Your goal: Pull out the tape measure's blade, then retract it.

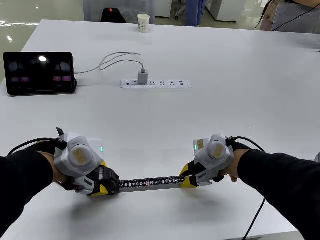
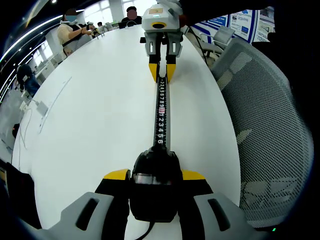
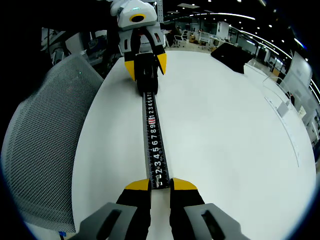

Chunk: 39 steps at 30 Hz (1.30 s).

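Left gripper (image 2: pixel 155 176): clamped on the black body of the tape measure (image 2: pixel 154 195), with one yellow-tipped jaw on each side of it.
Right gripper (image 3: pixel 160 185): jaws pressed together on the free end of the blade (image 3: pixel 152 132), gripping it at the lowest numbers.
Tape measure: at the near edge of the table (image 1: pixel 225 100), held low over the top in the left gripper.
Blade: partly out of the body and stretched straight between the two grippers. It is dark with white numbers facing up and runs just over the table top.
Grippers: well apart, facing each other along the blade.
Hands: one behind each gripper, in dark sleeves.
Tablet (image 1: pixel 40 72): far left of the table, screen dark with a few glowing spots.
Power strip (image 1: pixel 162 84): mid-table, with a white charger (image 1: pixel 143 76) plugged in and thin cables looping away to the left.
Paper cup (image 1: pixel 143 22): upright near the far edge.
Mesh chair (image 2: pixel 270 125): grey, just beside the table's near edge.
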Tool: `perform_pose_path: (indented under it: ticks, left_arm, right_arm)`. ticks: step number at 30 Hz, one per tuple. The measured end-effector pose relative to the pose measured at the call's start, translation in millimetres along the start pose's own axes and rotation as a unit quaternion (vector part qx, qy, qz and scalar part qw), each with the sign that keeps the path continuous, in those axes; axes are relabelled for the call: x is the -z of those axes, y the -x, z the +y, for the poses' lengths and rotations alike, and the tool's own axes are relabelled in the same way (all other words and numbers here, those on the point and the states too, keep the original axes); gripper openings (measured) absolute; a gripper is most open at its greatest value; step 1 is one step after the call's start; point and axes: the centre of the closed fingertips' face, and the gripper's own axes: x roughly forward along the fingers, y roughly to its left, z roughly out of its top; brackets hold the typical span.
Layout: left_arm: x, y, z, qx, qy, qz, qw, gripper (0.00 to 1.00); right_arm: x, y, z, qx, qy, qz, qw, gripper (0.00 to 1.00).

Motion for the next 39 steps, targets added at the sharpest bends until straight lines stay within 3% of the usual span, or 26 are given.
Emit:
perform_pose_path:
  ticks: [39]
  left_arm:
    - [-1.3,0.4,-0.5,0.000,-0.003,-0.002,1.0000,0.31]
  right_arm:
    - [19.7,11.8,-1.8,0.007,-0.008,0.011,0.9999,0.10]
